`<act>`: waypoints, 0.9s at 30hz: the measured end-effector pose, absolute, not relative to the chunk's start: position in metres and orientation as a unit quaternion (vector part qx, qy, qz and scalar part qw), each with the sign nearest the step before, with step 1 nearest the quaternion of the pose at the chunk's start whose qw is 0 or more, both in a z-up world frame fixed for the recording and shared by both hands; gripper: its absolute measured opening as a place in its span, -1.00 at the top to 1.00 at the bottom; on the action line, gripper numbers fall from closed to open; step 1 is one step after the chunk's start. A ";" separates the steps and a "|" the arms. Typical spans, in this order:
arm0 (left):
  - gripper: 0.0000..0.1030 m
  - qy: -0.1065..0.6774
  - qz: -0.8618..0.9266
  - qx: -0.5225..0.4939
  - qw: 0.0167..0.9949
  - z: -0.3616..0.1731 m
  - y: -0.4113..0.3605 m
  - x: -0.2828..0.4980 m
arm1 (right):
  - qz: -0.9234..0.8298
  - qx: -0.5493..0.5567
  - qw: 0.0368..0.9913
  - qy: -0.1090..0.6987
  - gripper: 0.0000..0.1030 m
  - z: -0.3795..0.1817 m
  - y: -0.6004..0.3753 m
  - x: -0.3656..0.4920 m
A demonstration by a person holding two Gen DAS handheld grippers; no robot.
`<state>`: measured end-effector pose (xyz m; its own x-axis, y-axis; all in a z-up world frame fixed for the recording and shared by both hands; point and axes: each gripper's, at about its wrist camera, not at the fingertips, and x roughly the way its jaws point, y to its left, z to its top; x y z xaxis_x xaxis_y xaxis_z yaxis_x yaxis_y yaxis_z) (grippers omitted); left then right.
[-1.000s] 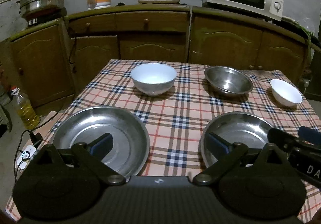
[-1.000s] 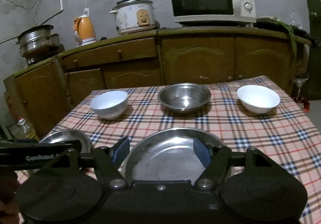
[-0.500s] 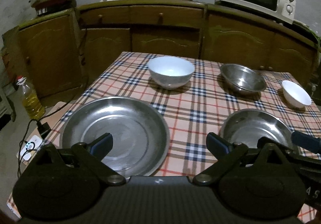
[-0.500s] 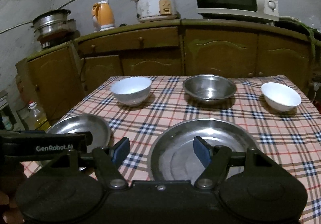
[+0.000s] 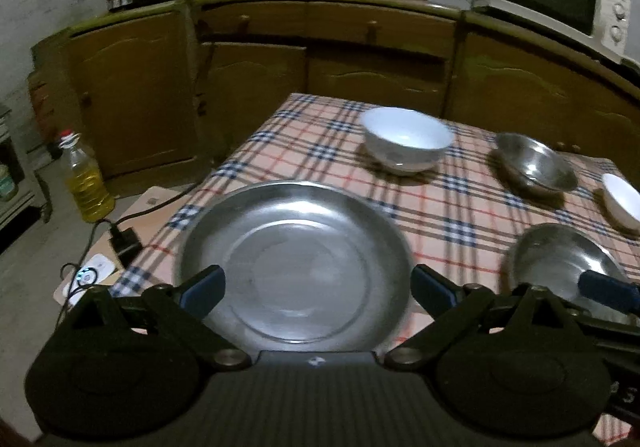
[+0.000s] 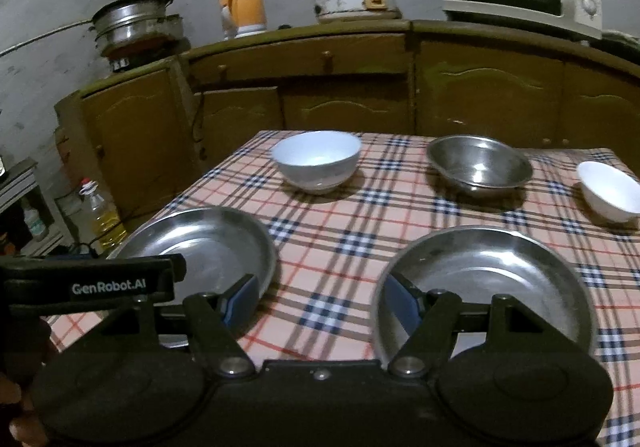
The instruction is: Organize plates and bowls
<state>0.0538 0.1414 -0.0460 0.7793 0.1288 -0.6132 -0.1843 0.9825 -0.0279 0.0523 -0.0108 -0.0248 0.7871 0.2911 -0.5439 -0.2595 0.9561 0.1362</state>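
Here the left gripper (image 5: 316, 283) hangs with its jaws spread wide, empty, over the near rim of the steel plate (image 5: 296, 259) at the table's (image 5: 320, 151) near-left corner. The right gripper (image 6: 316, 301) is likewise agape and empty, over bare cloth between that plate and the second steel plate (image 6: 484, 283) toward the near-right. To lift well, I reckon a finger should slip under the thin rim and pinch it squarely, keeping the plate level. Being round, neither plate has a long axis; both lie flat, hollow side up. Along the far edge sit a white bowl (image 6: 318, 161), a steel bowl (image 6: 480, 167) and a small white bowl (image 6: 610, 191).
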 end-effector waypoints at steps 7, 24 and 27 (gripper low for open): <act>-0.98 0.327 0.142 -0.053 0.933 -0.059 0.192 0.066 | 0.162 0.015 0.941 0.296 -0.61 -0.031 0.010 0.067; -0.34 0.349 0.158 -0.083 0.920 -0.089 0.248 0.106 | 0.181 0.014 0.916 0.357 -0.61 -0.072 0.059 0.130; 0.04 0.346 0.152 -0.090 0.921 -0.091 0.249 0.108 | 0.187 0.024 0.910 0.368 -0.60 -0.078 0.066 0.138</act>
<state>0.1085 0.2491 -0.0908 0.7142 0.2179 -0.6652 -0.3424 0.9376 -0.0604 0.1384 0.0656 -0.0779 0.6584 0.3589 -0.6615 -0.3229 0.9287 0.1825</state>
